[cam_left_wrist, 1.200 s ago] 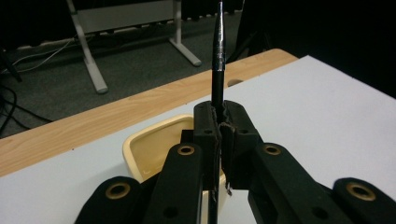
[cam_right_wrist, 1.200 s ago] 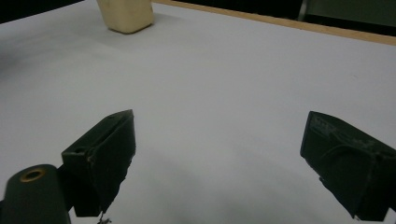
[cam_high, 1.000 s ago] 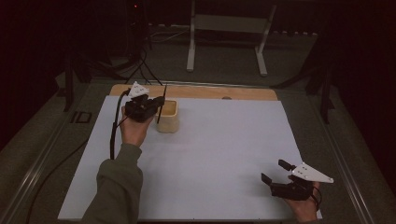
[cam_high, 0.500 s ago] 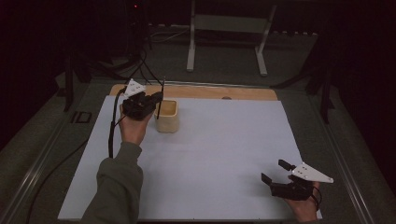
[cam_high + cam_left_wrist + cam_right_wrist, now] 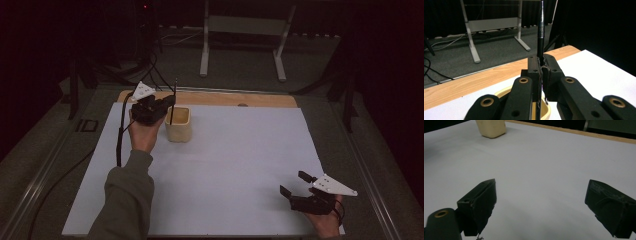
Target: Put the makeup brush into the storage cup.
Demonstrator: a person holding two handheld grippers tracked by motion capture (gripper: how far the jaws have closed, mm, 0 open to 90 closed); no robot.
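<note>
One thin black rod stands upright over the single cream cup at the far left of the white-covered desk, its lower end inside the cup, clamped between the jaws of the left gripper. The right gripper, one of two, rests at the near right corner, jaws spread wide and empty.

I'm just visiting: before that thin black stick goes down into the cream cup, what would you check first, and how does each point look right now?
1. Left hand-held gripper shut on the black stick: ok.
2. Stick upright: ok.
3. Stick's lower end over the cream cup opening: ok.
4. Cup upright on the white sheet: ok.
5. Right hand-held gripper open, well away from the cup: ok.
6. Cup empty inside: cannot tell.
</note>
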